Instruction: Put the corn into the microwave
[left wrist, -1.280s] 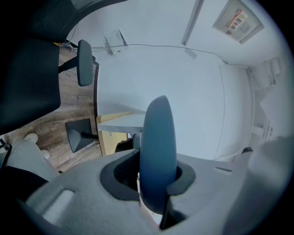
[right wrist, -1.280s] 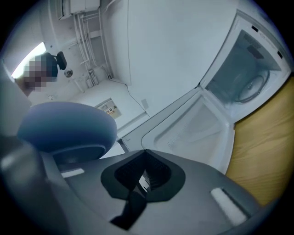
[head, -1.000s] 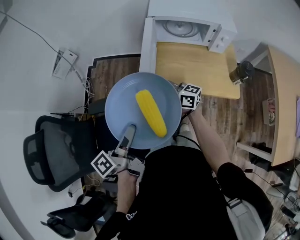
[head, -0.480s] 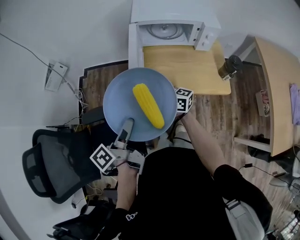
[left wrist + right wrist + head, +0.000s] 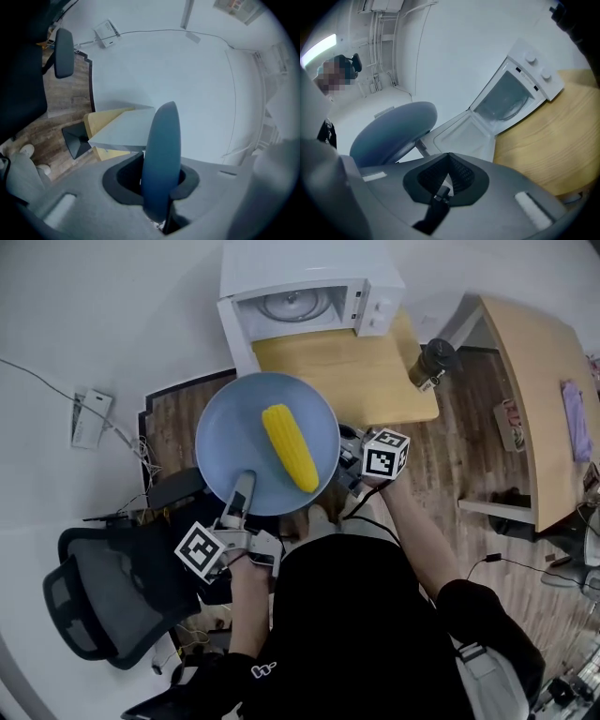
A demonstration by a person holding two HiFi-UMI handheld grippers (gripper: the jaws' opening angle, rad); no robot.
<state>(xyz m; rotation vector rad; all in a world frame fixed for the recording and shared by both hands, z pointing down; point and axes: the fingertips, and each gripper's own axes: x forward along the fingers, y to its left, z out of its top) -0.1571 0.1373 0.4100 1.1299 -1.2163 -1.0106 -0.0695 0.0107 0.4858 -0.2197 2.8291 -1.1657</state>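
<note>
White box-shaped microwave [image 5: 309,268], far centre: door open, cavity facing the person, standing on a light wooden tabletop [image 5: 356,371]. Round pale-blue plate [image 5: 225,427], held in the air by the table's near-left corner, carries the yellow corn cob [image 5: 290,447] at its middle. Left gripper [image 5: 241,486]: jaws nearly closed, clamped on the plate's near rim. Right gripper [image 5: 351,448]: jaws together, empty, just beside the plate's right rim. Step in hand, as judged: carrying. The next move calls for passing the plate level into the cavity, lest the cob roll.
</note>
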